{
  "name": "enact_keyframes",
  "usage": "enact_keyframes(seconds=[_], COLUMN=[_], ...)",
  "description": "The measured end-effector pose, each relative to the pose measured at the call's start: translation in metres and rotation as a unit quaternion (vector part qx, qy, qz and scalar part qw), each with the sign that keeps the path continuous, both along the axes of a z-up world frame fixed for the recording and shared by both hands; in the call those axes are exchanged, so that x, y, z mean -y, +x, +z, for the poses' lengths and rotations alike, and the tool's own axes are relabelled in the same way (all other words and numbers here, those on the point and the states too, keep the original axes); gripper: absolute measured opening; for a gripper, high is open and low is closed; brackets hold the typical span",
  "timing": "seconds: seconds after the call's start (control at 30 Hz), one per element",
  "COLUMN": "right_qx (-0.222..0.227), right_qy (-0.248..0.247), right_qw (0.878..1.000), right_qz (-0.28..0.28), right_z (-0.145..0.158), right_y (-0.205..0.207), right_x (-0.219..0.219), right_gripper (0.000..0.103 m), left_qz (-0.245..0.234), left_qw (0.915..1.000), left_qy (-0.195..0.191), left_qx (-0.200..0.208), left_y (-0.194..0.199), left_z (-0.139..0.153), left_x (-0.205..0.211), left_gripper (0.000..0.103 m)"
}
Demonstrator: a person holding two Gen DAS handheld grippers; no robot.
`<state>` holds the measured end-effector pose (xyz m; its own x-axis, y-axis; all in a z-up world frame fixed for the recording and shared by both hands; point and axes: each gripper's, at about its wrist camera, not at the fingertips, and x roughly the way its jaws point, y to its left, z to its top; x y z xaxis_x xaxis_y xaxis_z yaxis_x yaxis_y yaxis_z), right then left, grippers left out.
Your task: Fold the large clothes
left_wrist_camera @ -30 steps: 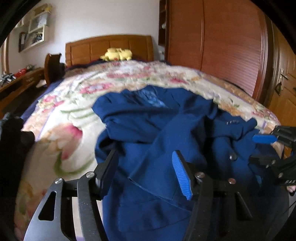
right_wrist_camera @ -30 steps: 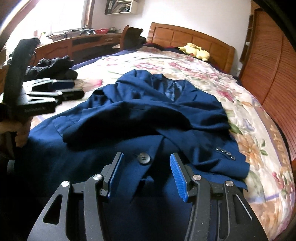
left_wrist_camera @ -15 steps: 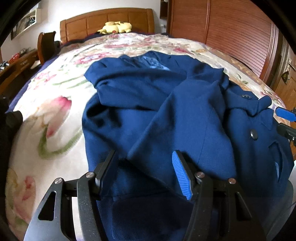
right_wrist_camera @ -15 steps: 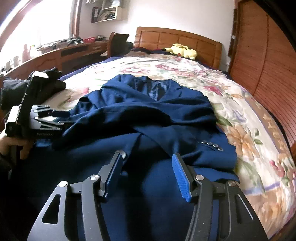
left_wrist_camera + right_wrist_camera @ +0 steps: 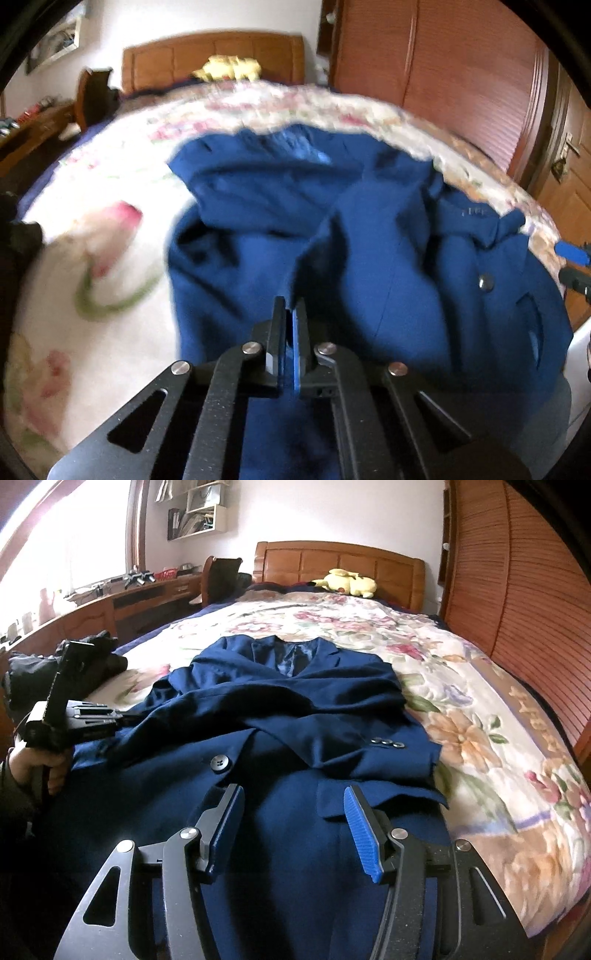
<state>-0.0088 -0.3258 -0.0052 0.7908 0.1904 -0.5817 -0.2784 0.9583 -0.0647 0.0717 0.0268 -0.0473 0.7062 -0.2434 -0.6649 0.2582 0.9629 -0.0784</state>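
Closed since before, left claw (image 5: 289, 325) pinches the jacket (image 5: 369, 240); right claw (image 5: 291, 830) wide above it.

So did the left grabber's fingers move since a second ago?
Yes. The left gripper has snapped shut on the blue jacket; its fingers were wide apart before. It has also dropped lower: the headboard now sits nearer the bed's horizon.
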Motion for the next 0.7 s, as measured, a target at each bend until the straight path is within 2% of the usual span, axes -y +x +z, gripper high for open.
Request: enact_keyframes(seconds=[0.1, 0.2, 0.33, 0.4, 0.67, 0.7], right_qx=[0.007, 0.016, 0.022, 0.024, 0.028, 0.028], right_qy=[0.005, 0.006, 0.005, 0.004, 0.012, 0.012], right_qw=[1.000, 1.000, 1.000, 0.999, 0.999, 0.999], right_qz=[-0.006, -0.012, -0.020, -0.025, -0.040, -0.041], right_z=[0.004, 0.007, 0.008, 0.008, 0.006, 0.006], right_y=[-0.012, -0.022, -0.031, -0.035, -0.047, -0.048], right_x=[0.009, 0.018, 0.030, 0.035, 0.050, 0.051], right_gripper=[0.058, 0.058, 0.058, 0.058, 0.058, 0.058], left_qz=[0.041, 0.049, 0.053, 0.050, 0.048, 0.048], left_qw=[0.9975, 0.9970, 0.9963, 0.9964, 0.9941, 0.9940], left_qy=[0.021, 0.007, 0.020, 0.012, 0.026, 0.027], left_qx=[0.053, 0.059, 0.065, 0.067, 0.094, 0.094], left_y=[-0.009, -0.012, -0.014, -0.018, -0.062, -0.065], left_z=[0.023, 0.035, 0.042, 0.047, 0.066, 0.066], left_x=[-0.012, -0.024, -0.026, -0.026, -0.035, -0.036], left_gripper=[0.003, 0.003, 0.003, 0.003, 0.004, 0.007])
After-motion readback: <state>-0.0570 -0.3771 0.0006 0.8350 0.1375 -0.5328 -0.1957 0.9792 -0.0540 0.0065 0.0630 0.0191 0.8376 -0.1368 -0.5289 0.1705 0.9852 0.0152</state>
